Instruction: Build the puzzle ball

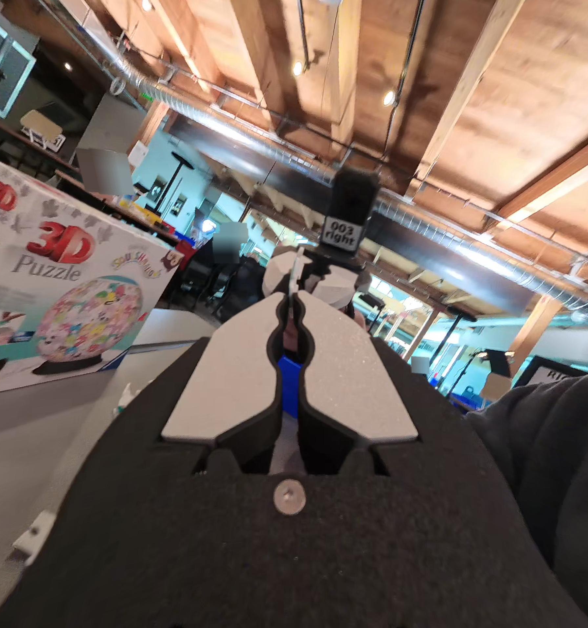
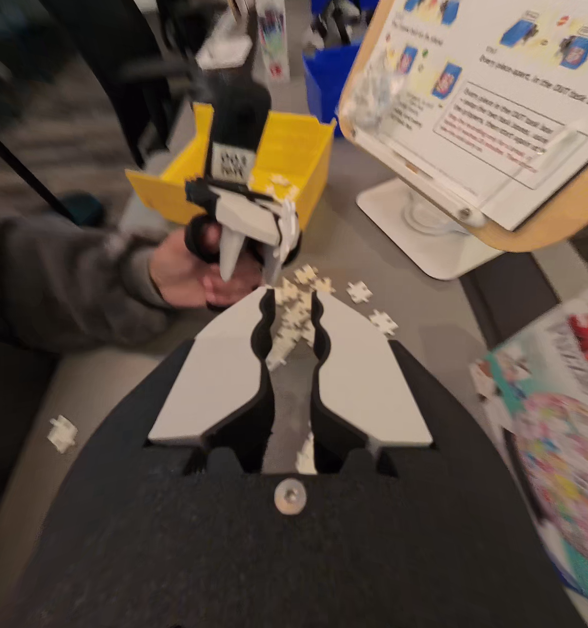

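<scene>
Ceiling beams of warm wood and a ribbed metal duct fill only the left wrist view, where the left gripper [image 1: 291, 299], its matte grey fingers pressed nearly together, pinches a thin white puzzle piece [image 1: 294, 272] edge-on at the tips, with the right gripper [image 1: 306, 283] just beyond at twelve o'clock and the glossy puzzle box [image 1: 64, 282] at nine o'clock. Only the right wrist view, blurred, shows the grey table [image 2: 418, 306]: the right gripper [image 2: 290, 295] stands spread and empty over a loose heap of knobbed white puzzle pieces [image 2: 294, 316], a yellow bin [image 2: 292, 153] sits at twelve o'clock, and the left gripper [image 2: 251, 272] hangs at eleven o'clock.
</scene>
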Demonstrator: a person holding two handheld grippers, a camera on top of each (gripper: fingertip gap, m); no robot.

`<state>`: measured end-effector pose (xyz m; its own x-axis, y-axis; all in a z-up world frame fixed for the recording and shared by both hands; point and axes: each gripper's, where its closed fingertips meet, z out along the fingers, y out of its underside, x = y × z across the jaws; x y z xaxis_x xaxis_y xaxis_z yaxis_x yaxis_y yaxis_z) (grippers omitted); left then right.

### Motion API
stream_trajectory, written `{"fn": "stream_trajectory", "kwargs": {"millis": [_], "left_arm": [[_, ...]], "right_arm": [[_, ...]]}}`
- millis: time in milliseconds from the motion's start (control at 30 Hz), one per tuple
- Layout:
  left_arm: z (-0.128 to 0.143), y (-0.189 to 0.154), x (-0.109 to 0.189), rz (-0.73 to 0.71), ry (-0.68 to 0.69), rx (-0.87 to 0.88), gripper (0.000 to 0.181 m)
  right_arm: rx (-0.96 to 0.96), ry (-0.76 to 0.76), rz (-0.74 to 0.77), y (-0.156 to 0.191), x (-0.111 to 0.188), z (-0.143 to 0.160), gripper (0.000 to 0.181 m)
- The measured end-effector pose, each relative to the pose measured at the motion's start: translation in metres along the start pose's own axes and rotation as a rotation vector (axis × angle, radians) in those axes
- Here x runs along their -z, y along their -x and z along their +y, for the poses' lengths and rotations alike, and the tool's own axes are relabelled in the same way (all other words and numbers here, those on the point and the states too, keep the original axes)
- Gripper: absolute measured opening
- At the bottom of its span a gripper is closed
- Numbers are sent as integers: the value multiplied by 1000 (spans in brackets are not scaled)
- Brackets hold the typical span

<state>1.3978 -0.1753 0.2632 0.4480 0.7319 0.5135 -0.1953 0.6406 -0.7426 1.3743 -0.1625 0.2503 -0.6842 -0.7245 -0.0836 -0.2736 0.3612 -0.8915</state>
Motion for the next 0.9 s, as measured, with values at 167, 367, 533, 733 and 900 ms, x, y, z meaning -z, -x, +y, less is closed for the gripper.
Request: {"fn": "stream_trajectory", "kwargs": {"millis": [167,367,533,733,900], "left_arm": [[2,-5,-4,32,-38,17,2],[7,-3,-1,37,61,-26,7],[16,0,1,-20,229,-161,24],[41,-9,-4,-18,411,-289,24],[56,-4,-5,-54,503,-345,22]], "right_arm": [[-148,-114,-130,11,-23,-12,17],[-95,-130,-129,13,-24,-13,2],[19,101,-125,18,-15,19,2],[23,279,-100,19,-8,46,2],[7,342,-111,20,-5,58,2]]}}
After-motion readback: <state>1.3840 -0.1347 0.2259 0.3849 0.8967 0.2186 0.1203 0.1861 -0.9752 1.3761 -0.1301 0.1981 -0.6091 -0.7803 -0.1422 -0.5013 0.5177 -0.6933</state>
